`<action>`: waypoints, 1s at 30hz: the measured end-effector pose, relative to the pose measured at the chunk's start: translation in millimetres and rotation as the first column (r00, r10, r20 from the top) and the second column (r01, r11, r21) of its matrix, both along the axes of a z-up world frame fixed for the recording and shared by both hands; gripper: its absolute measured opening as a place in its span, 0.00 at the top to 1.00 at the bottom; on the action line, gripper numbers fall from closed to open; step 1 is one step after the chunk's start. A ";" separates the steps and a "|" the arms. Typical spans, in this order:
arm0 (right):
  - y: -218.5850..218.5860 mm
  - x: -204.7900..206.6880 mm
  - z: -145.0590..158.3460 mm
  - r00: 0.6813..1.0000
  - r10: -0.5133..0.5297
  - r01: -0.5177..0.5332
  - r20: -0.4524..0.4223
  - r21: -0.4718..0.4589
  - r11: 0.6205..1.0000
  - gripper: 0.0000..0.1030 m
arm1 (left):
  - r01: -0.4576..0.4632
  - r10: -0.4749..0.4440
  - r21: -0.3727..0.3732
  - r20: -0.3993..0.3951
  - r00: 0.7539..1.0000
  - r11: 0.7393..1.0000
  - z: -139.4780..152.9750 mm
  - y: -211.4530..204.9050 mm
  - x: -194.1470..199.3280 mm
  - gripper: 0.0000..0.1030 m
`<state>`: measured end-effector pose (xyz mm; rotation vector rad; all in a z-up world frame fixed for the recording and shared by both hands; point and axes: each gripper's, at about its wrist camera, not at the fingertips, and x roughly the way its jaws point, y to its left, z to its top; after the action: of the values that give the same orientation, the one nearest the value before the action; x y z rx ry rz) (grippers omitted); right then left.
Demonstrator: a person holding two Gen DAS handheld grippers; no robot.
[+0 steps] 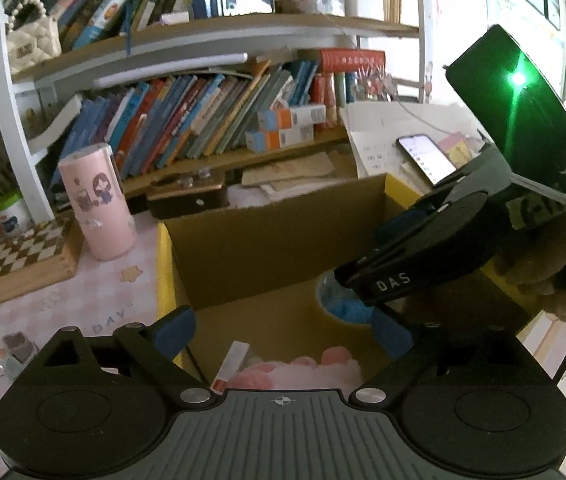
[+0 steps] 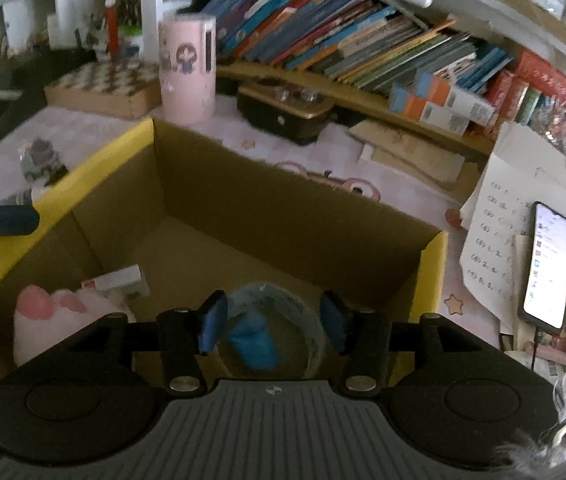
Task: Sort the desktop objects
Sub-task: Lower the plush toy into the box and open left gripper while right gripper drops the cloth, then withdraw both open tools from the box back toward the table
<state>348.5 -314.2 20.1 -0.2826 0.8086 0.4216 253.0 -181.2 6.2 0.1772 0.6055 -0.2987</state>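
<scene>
Cardboard forms the receptacle for this sort: an open box [image 2: 243, 208] with yellow-edged flaps, standing on a pink patterned desk [image 2: 95, 128] in front of crowded bookshelves. Inside it lie a pink plush item [image 2: 55, 320] at the near left corner and a small white-and-red carton [image 2: 119, 278] beside it.

The right gripper [image 2: 273, 320] is lowered into the box opening. A clear round container with blue contents [image 2: 259, 340] sits between its blue pads [image 2: 213, 322]. A narrow gap appears on either side of the container, but the view is blurred, so whether the pads grip it or have let go cannot be determined. The left wrist view shows the same container [image 1: 343, 304] low in the box, under the right gripper's tip.

The left gripper [image 1: 283, 332] hovers over the near edge of the box with its jaws spread wide and nothing between them.

Assessment: the step in hand is depositing the container into the box. The next move likely calls for confirming release, then lifting the right gripper straight up, clear of the box walls. A small grey toy [image 2: 41, 160] on the desk left of the box appears a likely next candidate.
</scene>
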 end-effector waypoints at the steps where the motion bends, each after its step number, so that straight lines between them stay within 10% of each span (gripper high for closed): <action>1: -1.1 -2.9 3.0 1.000 -0.007 0.007 0.014 0.008 1.000 0.49 | -0.003 0.003 -0.003 0.009 1.000 1.000 2.4 0.8 -2.5 0.05; 30: -21.2 -136.5 61.1 0.934 -0.272 0.226 0.231 0.208 0.952 0.35 | -0.057 0.079 -0.139 0.153 0.985 0.989 46.3 55.9 -82.8 0.03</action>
<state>212.0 -335.5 81.2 -0.0617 0.5381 0.2089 170.2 -125.3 52.5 0.0493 0.4317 -0.2555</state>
